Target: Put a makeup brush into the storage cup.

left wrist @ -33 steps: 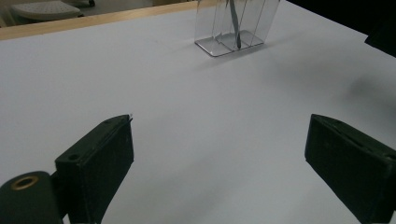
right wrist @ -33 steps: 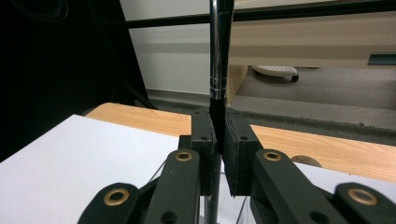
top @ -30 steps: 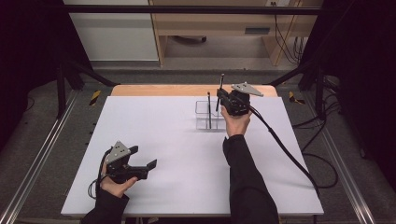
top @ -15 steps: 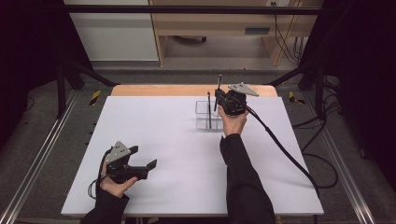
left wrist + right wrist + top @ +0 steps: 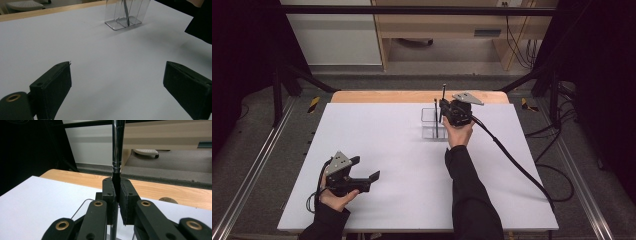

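Note:
At the table's far middle stands a clear divided holder point(image 5: 430, 131) point(image 5: 117, 17) with one dark pen point(image 5: 435, 117) point(image 5: 126, 15) upright inside it. My right gripper point(image 5: 443, 106) point(image 5: 117, 192) is shut on a second slim pen point(image 5: 443, 94) point(image 5: 116, 150), held upright just above the holder's right end. The pen's metal shaft rises between the pads and its lower end drops below them. My left gripper point(image 5: 364, 168) point(image 5: 120, 82) rests open near the table's front left, far from the holder, with nothing between its jaws.
The white tabletop point(image 5: 377, 135) has a wooden strip point(image 5: 382, 96) along its far edge. The right gripper's cable point(image 5: 512, 160) trails across the table's right side. A dark sleeve point(image 5: 200, 22) lies to the right of the holder.
My right gripper has shifted slightly left with the pen, closer over the holder. The left gripper has stayed still.

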{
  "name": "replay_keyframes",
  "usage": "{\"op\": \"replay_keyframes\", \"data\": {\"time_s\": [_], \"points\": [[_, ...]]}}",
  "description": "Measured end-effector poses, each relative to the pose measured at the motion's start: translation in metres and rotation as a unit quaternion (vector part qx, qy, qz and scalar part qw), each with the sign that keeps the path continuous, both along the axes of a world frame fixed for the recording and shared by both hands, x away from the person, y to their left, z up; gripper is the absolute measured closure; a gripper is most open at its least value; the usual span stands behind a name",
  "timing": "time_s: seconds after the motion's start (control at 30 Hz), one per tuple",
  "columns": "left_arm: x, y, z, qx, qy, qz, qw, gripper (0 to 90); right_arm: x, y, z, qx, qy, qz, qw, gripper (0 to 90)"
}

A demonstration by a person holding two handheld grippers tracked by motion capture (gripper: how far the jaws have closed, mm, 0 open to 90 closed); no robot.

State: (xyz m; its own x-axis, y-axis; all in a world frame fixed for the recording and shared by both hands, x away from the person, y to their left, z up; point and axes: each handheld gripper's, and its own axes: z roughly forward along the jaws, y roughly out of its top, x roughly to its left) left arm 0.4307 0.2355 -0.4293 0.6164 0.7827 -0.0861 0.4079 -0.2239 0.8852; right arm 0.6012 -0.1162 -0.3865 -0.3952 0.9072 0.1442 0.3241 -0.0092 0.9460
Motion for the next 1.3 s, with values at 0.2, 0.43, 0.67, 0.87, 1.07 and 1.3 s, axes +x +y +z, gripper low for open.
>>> {"op": "replay_keyframes", "data": {"time_s": [0.2,0.43,0.67,0.87,1.07,1.3], "points": [[0.000,0.000,0.000,0.000,0.000,0.000,1.0000,7.4,0.001,0.003,-0.008,-0.002,0.009,0.001,1.0000,84.2],[0.000,0.000,0.000,0.002,0.000,0.000,1.0000,7.4,0.000,0.004,-0.018,-0.007,0.018,0.000,0.9998,84.2],[0.000,0.000,-0.001,0.003,0.001,0.000,1.0000,7.4,0.000,0.006,-0.025,-0.012,0.026,0.001,0.9996,84.2],[0.000,0.000,-0.001,0.002,0.001,0.000,1.0000,7.5,-0.001,0.009,-0.030,-0.016,0.033,0.001,0.9993,84.2],[0.000,0.000,-0.001,0.003,0.002,0.000,1.0000,7.6,-0.001,0.009,-0.034,-0.019,0.040,0.001,0.9990,84.1],[0.001,-0.001,-0.002,0.003,0.002,0.000,1.0000,7.6,-0.003,0.001,-0.036,-0.019,0.047,-0.001,0.9987,82.6]]}}
